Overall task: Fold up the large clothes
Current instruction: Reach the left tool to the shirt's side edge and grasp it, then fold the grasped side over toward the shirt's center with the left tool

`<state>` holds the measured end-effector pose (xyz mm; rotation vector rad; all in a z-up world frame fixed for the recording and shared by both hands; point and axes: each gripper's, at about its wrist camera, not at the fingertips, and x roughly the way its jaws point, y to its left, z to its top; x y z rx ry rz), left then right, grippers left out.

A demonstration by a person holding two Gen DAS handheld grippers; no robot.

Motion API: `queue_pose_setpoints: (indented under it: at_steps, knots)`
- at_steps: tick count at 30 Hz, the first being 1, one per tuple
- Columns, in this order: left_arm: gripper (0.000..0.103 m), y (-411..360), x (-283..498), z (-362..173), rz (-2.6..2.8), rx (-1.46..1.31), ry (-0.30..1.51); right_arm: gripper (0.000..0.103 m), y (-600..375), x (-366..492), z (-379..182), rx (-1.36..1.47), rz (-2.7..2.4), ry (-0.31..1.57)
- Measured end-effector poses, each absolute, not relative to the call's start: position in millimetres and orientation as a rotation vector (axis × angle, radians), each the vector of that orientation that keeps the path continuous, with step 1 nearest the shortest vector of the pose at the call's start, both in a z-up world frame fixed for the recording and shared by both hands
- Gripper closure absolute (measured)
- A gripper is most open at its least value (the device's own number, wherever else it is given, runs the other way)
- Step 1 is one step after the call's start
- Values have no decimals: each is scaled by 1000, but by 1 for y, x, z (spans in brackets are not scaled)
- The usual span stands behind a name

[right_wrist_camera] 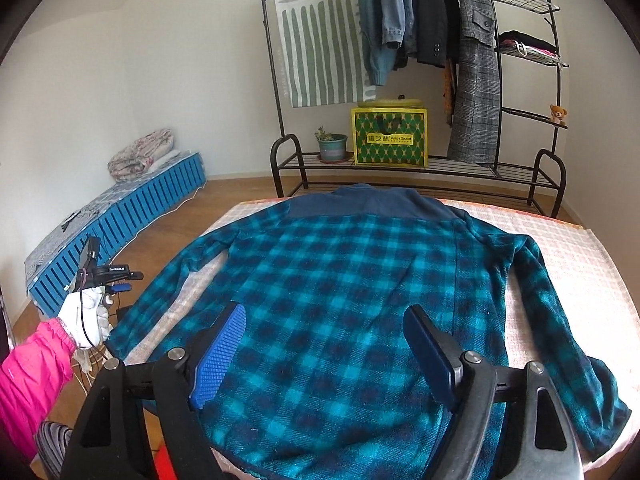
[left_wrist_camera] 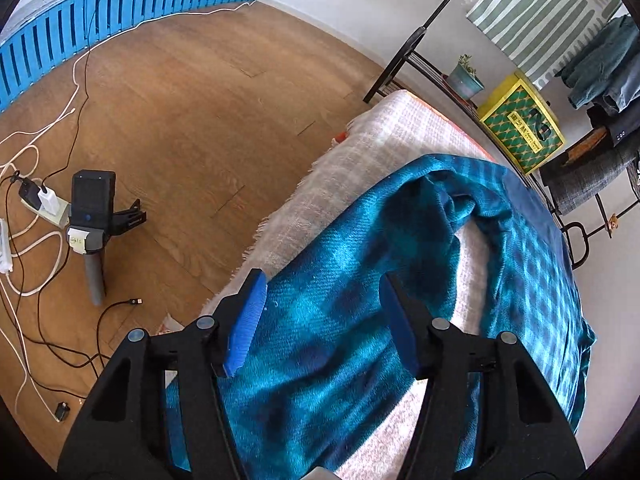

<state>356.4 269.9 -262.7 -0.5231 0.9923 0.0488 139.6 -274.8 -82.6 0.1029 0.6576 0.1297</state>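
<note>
The right wrist view took in the whole plaid shirt [right_wrist_camera: 340, 280], a teal and navy checked garment with a plain navy yoke and collar at the far end, lying flat on its front across the pale checked blanket [right_wrist_camera: 580, 248] that covered the table. Both sleeves lay out to the sides, angled back toward the near edge. The right gripper [right_wrist_camera: 328, 356] hovered over the near hem with its blue-padded fingers spread wide and nothing between them. At the left edge of that view a white-gloved left hand [right_wrist_camera: 86, 316] with a pink sleeve held the other tool beside the left sleeve.

The left wrist view showed only that side of the shirt [left_wrist_camera: 328, 320]: the left sleeve and the gap of blanket [left_wrist_camera: 360, 168] between sleeve and body. The left gripper [left_wrist_camera: 320, 324] was also spread apart, empty, above the sleeve fabric. This view alone revealed the wooden floor [left_wrist_camera: 192, 112] with white and black cables, a power strip [left_wrist_camera: 44, 204] and a black handheld device [left_wrist_camera: 94, 216] lying on it.

Beyond the table, a black metal clothes rack [right_wrist_camera: 420, 160] stood against the white wall, hung with coats and a striped cloth, with a yellow-green box [right_wrist_camera: 390, 136] and a potted plant [right_wrist_camera: 332, 144] on its low shelf. A low blue slatted platform [right_wrist_camera: 120, 232] ran along the left wall.
</note>
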Motion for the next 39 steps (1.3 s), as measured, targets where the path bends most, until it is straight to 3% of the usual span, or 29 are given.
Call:
queue_pose_setpoints:
  at_steps: [5, 8, 12, 14, 26, 29, 39]
  knots:
    - [43, 276, 380, -278, 36, -540, 1008, 21, -266, 156, -97, 112, 142, 706]
    - [56, 275, 390, -285, -1, -538, 1041, 21, -260, 161, -99, 104, 162, 707]
    - [61, 272, 397, -292, -25, -545, 1067, 21, -251, 167, -100, 87, 171, 701]
    - [69, 271, 400, -294, -35, -555, 1078, 21, -249, 169, -101, 96, 176, 704]
    - [70, 273, 406, -301, 13, -550, 1102, 21, -239, 172, -99, 107, 216, 713]
    - [100, 267, 407, -299, 9, -501, 1101, 21, -238, 172, -99, 104, 215, 719]
    - [103, 249, 385, -237, -97, -557, 920, 22, -237, 175, -101, 112, 265, 752]
